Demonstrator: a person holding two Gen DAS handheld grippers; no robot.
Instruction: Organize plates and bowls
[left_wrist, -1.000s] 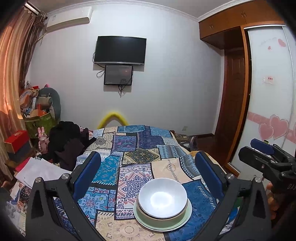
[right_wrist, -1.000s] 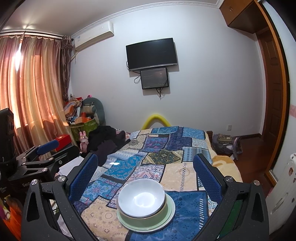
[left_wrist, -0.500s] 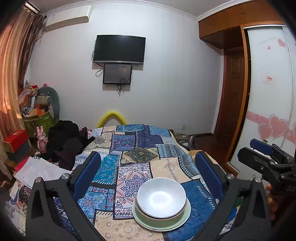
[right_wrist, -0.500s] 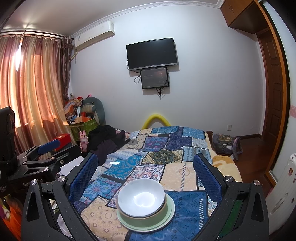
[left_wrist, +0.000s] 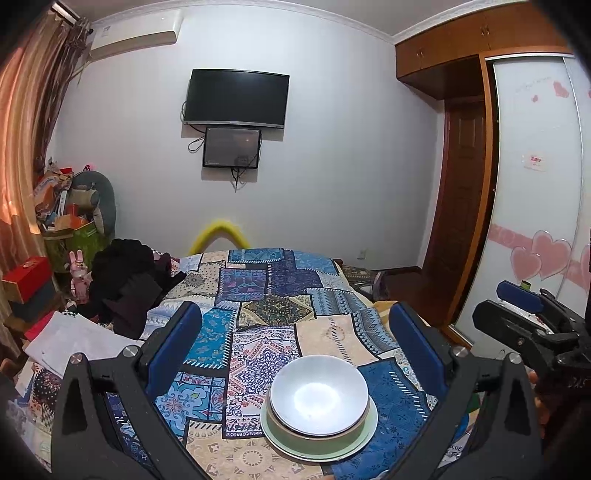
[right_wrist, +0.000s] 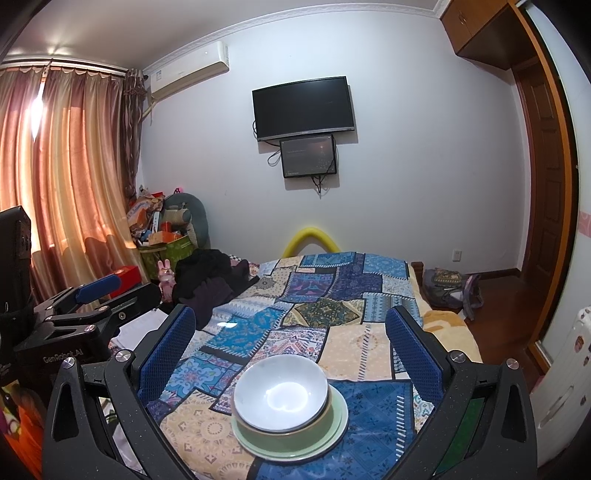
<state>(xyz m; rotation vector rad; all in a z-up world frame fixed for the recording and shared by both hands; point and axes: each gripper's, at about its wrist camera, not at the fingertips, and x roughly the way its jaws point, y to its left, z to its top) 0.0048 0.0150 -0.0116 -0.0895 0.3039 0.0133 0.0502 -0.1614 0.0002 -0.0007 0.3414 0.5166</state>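
Black gripper (left_wrist: 295, 350) frames, blue textured pads (right_wrist: 166, 350), silver screws.

We count one pale green plate (left_wrist: 364, 439), one green bowl (right_wrist: 328, 417) on it, and one white bowl (left_wrist: 319, 395) nested on top: three dishes in one stack. We also count two wall screens: a television (left_wrist: 236, 98) and a smaller monitor (left_wrist: 231, 147).

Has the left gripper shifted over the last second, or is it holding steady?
Yes, slightly. In the left wrist view the wall TV sits marginally lower and further left than a second ago, so the left gripper has drifted slightly, seemingly rightward.
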